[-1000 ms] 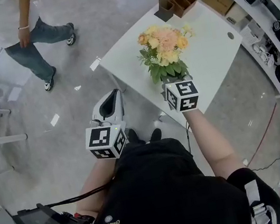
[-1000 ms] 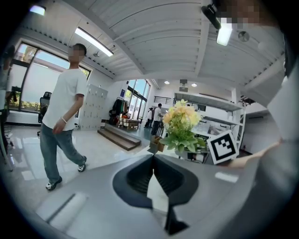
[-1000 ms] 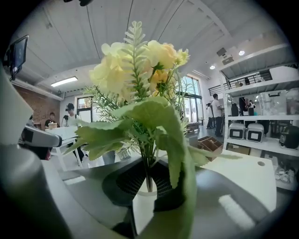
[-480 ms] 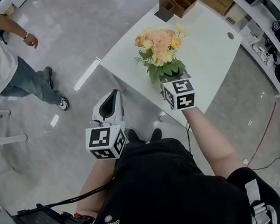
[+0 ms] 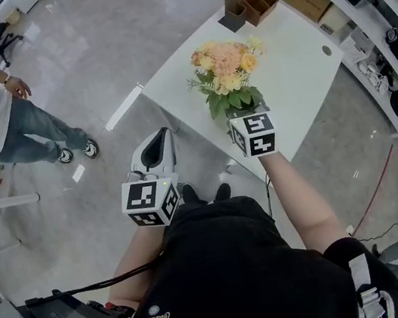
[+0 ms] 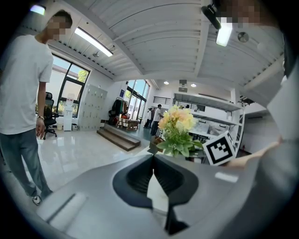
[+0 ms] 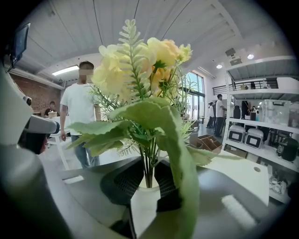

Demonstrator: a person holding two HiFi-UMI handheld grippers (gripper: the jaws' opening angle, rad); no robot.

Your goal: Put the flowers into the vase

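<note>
The flowers point(image 5: 226, 73) are standing upright close to the near edge of the table point(image 5: 299, 76). Their stems are running down between the jaws of the right gripper point(image 7: 148, 173), at twelve o'clock from its marker cube point(image 5: 256, 135) in the head view. In the right gripper view the stems are going into what looks like the pale mouth of the vase point(image 7: 156, 184); its body is hidden under foliage. The jaws have just been opening and are standing spread, with the stems between them but apparently not pinched.

By my reading, the release is under way. It calls for widening slowly and checking that the bunch is settling upright. Then comes backing straight out toward six o'clock, so the big leaf point(image 7: 175, 140) draping over the right gripper is not dragging the bunch along.

The left gripper point(image 6: 153, 161), at eight o'clock from the flowers and off the table, is hanging idle, its jaws pressed together on nothing.
</note>
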